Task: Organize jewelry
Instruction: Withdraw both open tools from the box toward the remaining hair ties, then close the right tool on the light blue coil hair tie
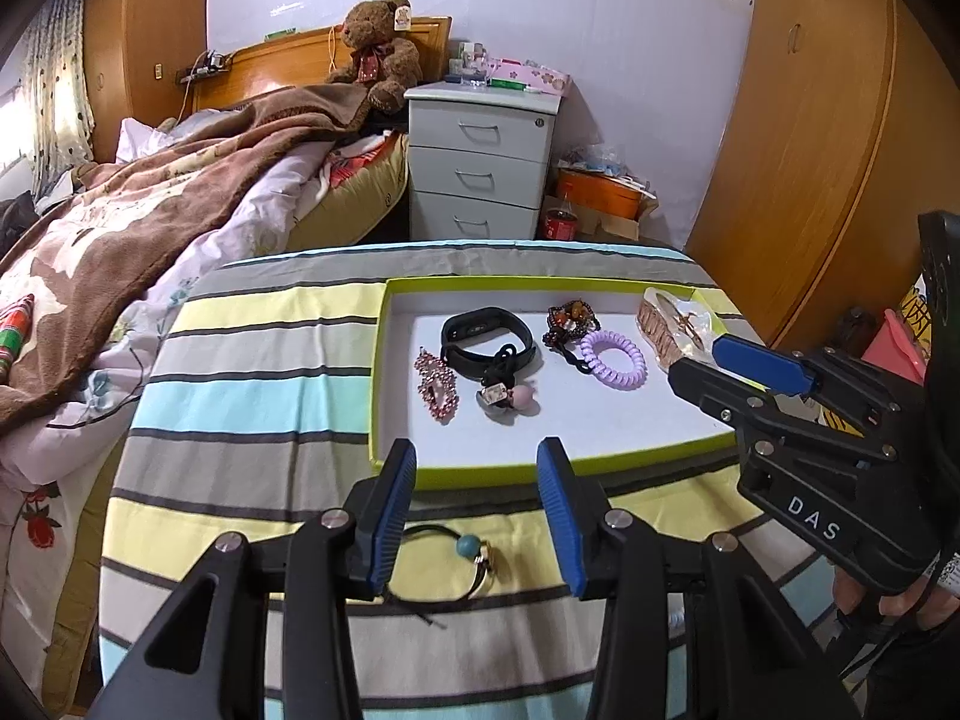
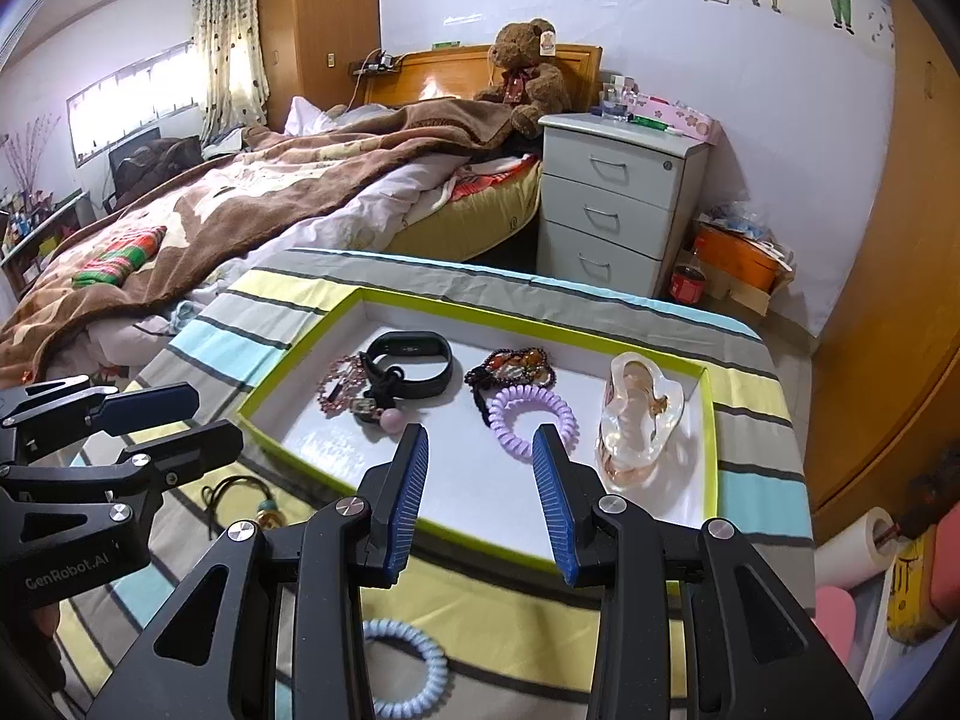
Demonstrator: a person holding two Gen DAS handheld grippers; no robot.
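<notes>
**Trainee:** What does the left wrist view show?

**Operator:** I see my left gripper (image 1: 477,510) with its blue pads set partly apart and nothing between them. Below it, on the striped cloth (image 1: 252,396), lies a black cord bracelet (image 1: 462,564) with a teal bead, outside the tray. The green-rimmed tray (image 1: 396,474) lies just beyond the fingertips.

**Trainee:** And its contents?

**Operator:** From left to right: a pink rhinestone clip (image 1: 437,384), a black fitness band (image 1: 486,339), a hair tie with a pink bead (image 1: 507,399), a dark beaded piece (image 1: 570,321) and a lilac spiral hair tie (image 1: 615,360). A clear packet (image 1: 672,324) holding a gold-coloured item rests at the right end.

**Trainee:** Where is the other hand?

**Operator:** My right gripper (image 2: 480,492) hangs over the near part of the tray, jaws likewise partly apart and empty. A pale blue spiral hair tie (image 2: 414,672) lies on the cloth beneath it, outside the tray. The lilac tie sits just beyond its fingertips, the packet to their right.
</notes>
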